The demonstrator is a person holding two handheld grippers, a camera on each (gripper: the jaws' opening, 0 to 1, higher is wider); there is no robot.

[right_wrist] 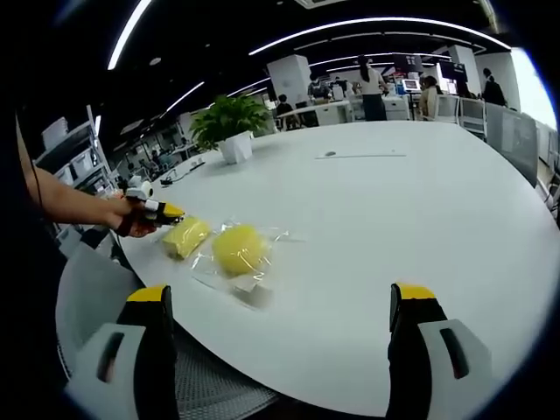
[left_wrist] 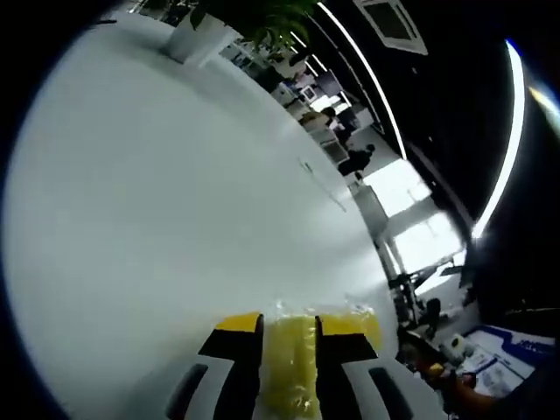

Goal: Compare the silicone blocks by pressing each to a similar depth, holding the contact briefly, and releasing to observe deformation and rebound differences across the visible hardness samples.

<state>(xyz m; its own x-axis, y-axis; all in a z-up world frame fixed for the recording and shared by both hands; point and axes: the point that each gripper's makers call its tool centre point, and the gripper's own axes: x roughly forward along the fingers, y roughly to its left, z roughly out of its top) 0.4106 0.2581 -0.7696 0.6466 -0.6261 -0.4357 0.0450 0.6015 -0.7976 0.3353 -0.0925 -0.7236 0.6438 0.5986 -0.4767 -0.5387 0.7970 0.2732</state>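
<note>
In the left gripper view, the yellow block [left_wrist: 291,367] runs off the bottom edge between the jaws, and its lower end is blurred. In the right gripper view, the left gripper [right_wrist: 166,212] is too small to judge its jaws.

White round table [right_wrist: 420,219]: 2 yellow silicone blocks [right_wrist: 238,248] in clear wrap, potted plant [right_wrist: 229,125].

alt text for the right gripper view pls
The right claw hangs open over the near edge of a round white table, facing two yellow silicone blocks in clear wrap. A hand brings the left claw against the far block; a potted plant stands behind.
</note>
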